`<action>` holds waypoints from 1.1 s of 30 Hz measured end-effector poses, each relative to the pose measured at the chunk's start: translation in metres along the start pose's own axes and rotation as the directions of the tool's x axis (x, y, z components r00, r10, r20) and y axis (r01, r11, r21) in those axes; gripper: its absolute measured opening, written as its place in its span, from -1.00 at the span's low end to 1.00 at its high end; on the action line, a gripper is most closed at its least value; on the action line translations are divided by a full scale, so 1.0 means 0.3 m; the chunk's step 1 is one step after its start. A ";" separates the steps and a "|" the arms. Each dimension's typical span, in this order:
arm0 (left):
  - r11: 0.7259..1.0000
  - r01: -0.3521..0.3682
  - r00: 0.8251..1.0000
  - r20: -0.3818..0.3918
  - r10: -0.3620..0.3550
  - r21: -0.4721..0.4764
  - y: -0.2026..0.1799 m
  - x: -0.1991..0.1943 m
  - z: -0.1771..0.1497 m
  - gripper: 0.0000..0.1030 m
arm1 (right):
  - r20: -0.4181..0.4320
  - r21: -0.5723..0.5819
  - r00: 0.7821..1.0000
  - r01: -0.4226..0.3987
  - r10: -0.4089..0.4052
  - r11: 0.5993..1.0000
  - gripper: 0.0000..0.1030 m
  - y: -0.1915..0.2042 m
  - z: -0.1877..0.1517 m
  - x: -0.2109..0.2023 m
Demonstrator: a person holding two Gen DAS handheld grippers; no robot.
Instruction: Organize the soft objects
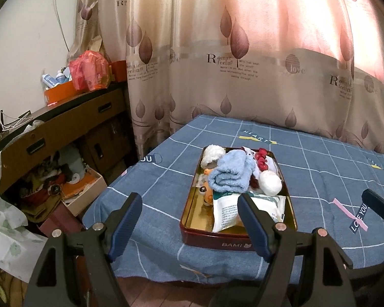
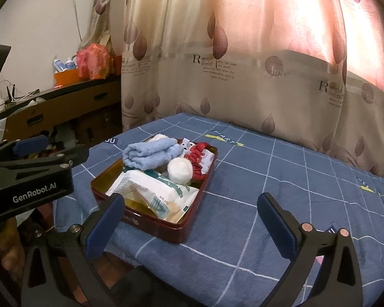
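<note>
A dark red tin (image 1: 212, 240) (image 2: 176, 232) sits on the blue checked table near its front edge. It holds a rolled light blue towel (image 1: 230, 174) (image 2: 151, 153), a white ball (image 1: 270, 182) (image 2: 179, 171), a white tissue pack (image 1: 230, 211) (image 2: 156, 192), a red scrunchie (image 1: 262, 160) (image 2: 198, 157), a fluffy white item (image 1: 211, 153) and an orange toy (image 1: 207, 194). My left gripper (image 1: 189, 225) is open and empty just in front of the tin. My right gripper (image 2: 192, 222) is open and empty, near the tin's front right corner.
The blue tablecloth (image 2: 281, 192) spreads right of the tin. A leaf-print curtain (image 1: 230, 64) hangs behind the table. A brown cabinet (image 1: 64, 133) with clutter, an orange box (image 1: 59, 92) and a red bag (image 1: 89, 70) stands left. The left gripper's body (image 2: 30, 176) shows at left in the right wrist view.
</note>
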State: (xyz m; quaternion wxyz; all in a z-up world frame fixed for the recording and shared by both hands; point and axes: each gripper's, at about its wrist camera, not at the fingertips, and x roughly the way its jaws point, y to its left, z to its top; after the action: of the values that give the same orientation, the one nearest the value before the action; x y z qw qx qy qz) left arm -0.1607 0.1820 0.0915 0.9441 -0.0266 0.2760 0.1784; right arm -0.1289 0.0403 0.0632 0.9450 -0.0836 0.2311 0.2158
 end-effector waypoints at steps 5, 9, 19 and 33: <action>1.000 -0.002 1.000 -0.006 0.002 -0.001 0.001 0.004 0.000 0.53 | -0.001 0.000 1.000 -0.004 0.004 1.000 0.99 0.002 -0.002 0.002; 1.000 -0.004 1.000 -0.007 0.003 -0.007 0.007 0.005 -0.002 0.53 | -0.004 0.004 1.000 -0.011 0.011 1.000 0.99 0.003 -0.003 0.004; 1.000 -0.015 1.000 -0.012 0.015 -0.007 0.008 0.010 -0.005 0.53 | 0.001 0.013 1.000 -0.015 0.015 1.000 0.99 -0.004 -0.003 0.008; 1.000 -0.023 0.999 -0.023 0.023 -0.006 0.002 0.012 -0.011 0.53 | 0.000 0.018 1.000 -0.013 0.013 1.000 0.99 -0.009 0.000 0.009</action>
State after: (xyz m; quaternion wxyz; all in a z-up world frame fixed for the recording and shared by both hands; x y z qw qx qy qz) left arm -0.1598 0.1831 0.0867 0.9385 -0.0284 0.2868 0.1900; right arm -0.1255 0.0390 0.0620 0.9443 -0.0737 0.2335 0.2198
